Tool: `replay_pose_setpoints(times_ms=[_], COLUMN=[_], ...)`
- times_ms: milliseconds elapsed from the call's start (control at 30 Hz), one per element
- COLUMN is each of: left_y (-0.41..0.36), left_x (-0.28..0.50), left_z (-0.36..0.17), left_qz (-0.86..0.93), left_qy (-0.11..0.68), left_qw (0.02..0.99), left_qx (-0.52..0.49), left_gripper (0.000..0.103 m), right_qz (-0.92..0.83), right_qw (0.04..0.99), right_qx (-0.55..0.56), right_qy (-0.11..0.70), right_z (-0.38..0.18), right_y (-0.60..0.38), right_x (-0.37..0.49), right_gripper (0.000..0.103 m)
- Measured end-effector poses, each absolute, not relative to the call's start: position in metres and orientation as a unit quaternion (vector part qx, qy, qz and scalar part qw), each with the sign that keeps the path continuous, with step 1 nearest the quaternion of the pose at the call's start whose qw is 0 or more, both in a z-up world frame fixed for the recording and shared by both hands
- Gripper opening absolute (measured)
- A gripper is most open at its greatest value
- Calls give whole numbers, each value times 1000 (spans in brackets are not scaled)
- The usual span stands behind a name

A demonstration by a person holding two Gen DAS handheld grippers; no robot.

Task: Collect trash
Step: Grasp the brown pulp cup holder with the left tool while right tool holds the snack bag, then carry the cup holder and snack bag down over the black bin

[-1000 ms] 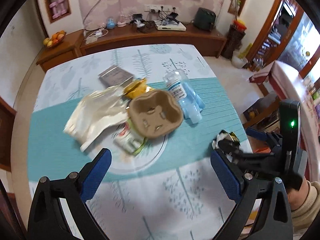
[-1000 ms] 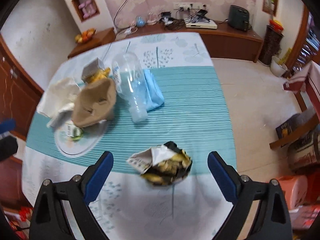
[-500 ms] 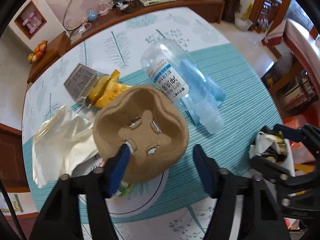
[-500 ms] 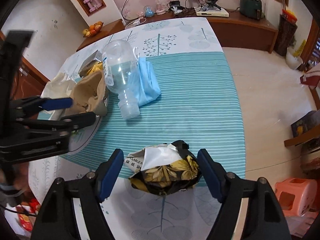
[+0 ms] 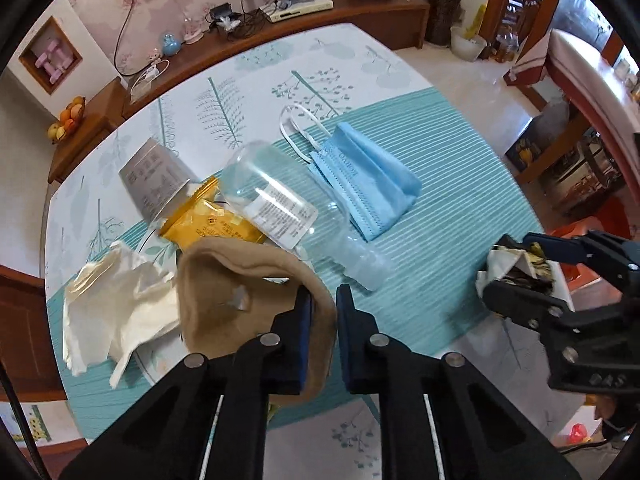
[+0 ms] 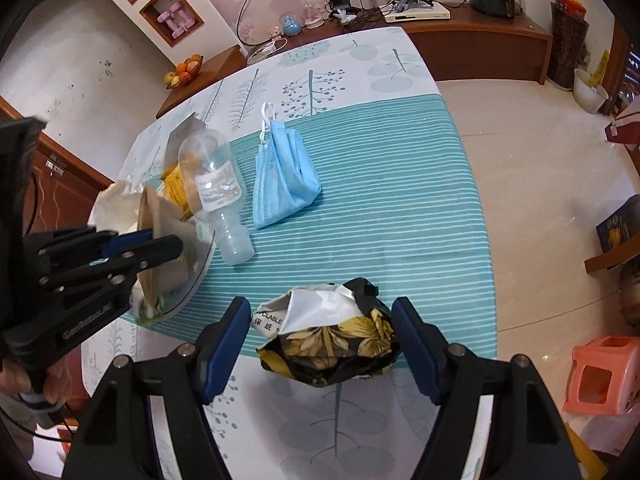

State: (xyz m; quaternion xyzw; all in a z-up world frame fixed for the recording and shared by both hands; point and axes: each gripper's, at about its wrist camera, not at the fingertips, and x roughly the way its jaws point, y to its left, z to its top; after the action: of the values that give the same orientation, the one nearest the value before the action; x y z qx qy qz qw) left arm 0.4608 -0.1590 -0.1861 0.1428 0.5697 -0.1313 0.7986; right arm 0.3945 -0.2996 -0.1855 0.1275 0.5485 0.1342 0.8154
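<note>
Left hand-held gripper (image 5: 321, 308) clamped on brown cardboard tray (image 5: 224, 280) rim lower centre, right hand-held gripper (image 6: 320, 320) jaws just narrowed around crumpled wrapper (image 6: 328, 340), teal-striped bench (image 6: 400, 208), wooden sideboard (image 6: 480, 40) upper right.

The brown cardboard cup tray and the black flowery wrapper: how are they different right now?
The brown cup tray is plain, stiff pulp, tipped up on edge; the flowery wrapper is crumpled, black and yellow, lying on the tablecloth. The left gripper is shut on the tray's rim; the right gripper only straddles the wrapper, its jaws having just been closing. Both are trash between blue pads.
</note>
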Motion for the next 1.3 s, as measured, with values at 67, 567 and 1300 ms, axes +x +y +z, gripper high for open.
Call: replay_pose_setpoints(times_ms=[67,567,1300], left_y=[-154,-77,33], left_x=[453,351,118], left_z=[-177,-83,-4], left_qz=[-131,-142,-253], left_qy=[562,519,438], left_qw=[805,843,862], left_qx=[137,20,11], left_gripper=[9,7,7], right_qz=[135,160,104], right_qw=[817,826,884], right_qx=[130,135,153], right_qy=[546,523,429], right_z=[-183,-140,-46], right_y=[-298,-254,-146], right_x=[391,331,74], right_gripper=[73,72,72])
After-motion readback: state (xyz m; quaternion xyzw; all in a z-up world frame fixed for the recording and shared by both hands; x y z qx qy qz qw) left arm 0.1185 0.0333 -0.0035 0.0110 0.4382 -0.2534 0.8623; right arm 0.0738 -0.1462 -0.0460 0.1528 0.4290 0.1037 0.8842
